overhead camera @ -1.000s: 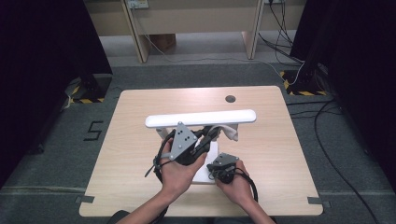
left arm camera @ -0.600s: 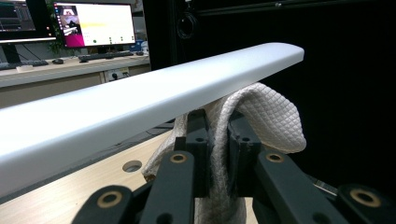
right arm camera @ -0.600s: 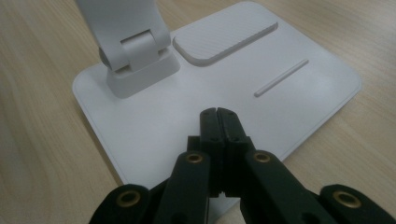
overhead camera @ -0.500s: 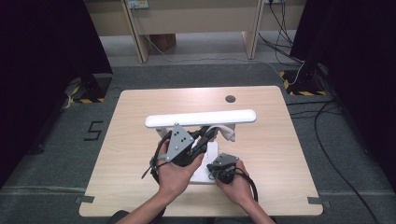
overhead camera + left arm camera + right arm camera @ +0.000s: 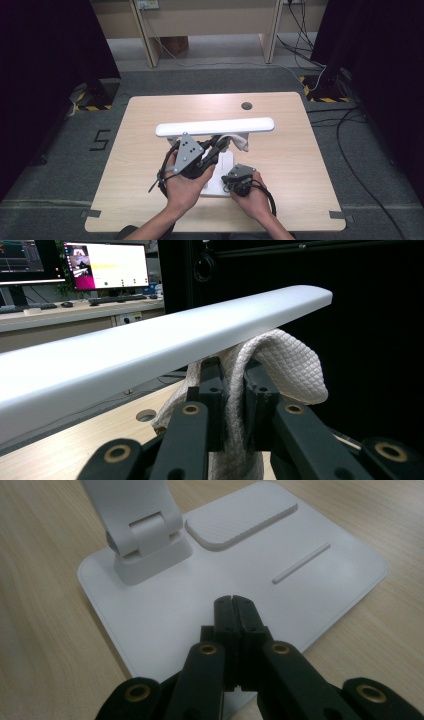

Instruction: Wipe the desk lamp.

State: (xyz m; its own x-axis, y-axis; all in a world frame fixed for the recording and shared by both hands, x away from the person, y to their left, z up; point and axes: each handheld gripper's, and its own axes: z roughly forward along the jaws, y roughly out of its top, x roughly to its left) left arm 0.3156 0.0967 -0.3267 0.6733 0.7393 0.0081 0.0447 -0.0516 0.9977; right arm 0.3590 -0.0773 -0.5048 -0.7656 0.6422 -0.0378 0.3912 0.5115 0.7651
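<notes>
Pinching a white quilted cloth (image 5: 280, 370) between its 2 jaws, the left gripper (image 5: 212, 150) holds it just under the long white lamp bar (image 5: 215, 127); the cloth's lower end is cut off behind the jaws. The right gripper (image 5: 234, 602) has its jaws pressed together on nothing, tips down on the lamp's flat white base (image 5: 320, 575). The lamp's stem (image 5: 135, 510) is cropped at the top of the right gripper view.

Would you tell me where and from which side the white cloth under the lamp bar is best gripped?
Grip the hanging fold of the white cloth just beneath the lamp bar, coming from the person's side, probably. The fold hangs free there, thin enough to pinch. The left tongs already clamp it so; the right tongs rest shut over the lamp base.
</notes>
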